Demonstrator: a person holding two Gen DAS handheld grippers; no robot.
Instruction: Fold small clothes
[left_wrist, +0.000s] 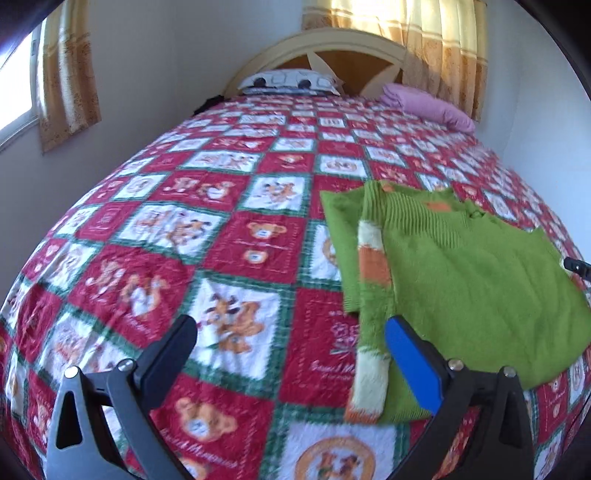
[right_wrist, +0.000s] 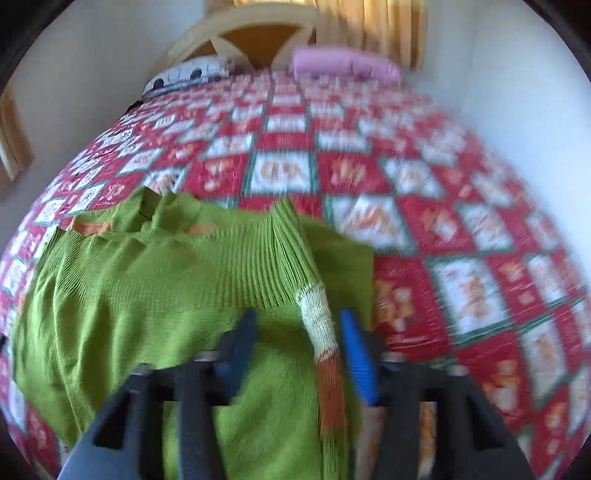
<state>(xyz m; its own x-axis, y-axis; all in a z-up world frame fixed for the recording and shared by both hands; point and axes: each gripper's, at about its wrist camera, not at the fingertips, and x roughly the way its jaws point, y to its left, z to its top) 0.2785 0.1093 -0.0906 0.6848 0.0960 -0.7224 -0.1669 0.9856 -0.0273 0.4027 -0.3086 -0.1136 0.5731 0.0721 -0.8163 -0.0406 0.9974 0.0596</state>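
A small green knitted sweater (left_wrist: 480, 280) lies flat on the bedspread, its left sleeve (left_wrist: 373, 280), striped white and orange, folded in along the body. My left gripper (left_wrist: 291, 336) is open wide and empty above the bedspread. Its blue-padded finger (left_wrist: 410, 365) hangs over that sleeve's cuff end. In the blurred right wrist view the sweater (right_wrist: 147, 280) fills the lower left. Its other striped sleeve (right_wrist: 321, 332) runs between the fingers of my right gripper (right_wrist: 301, 328), close to the blue pad (right_wrist: 356, 354). A gap shows between the sleeve and the dark finger (right_wrist: 243, 339).
The red, white and green patchwork bedspread (left_wrist: 221, 229) covers the whole bed. At the headboard (left_wrist: 332, 48) lie a patterned pillow (left_wrist: 291, 81) and a folded pink cloth (left_wrist: 428, 103). White walls and curtains close in the bed. A small black part (left_wrist: 576, 265) pokes in at the right edge.
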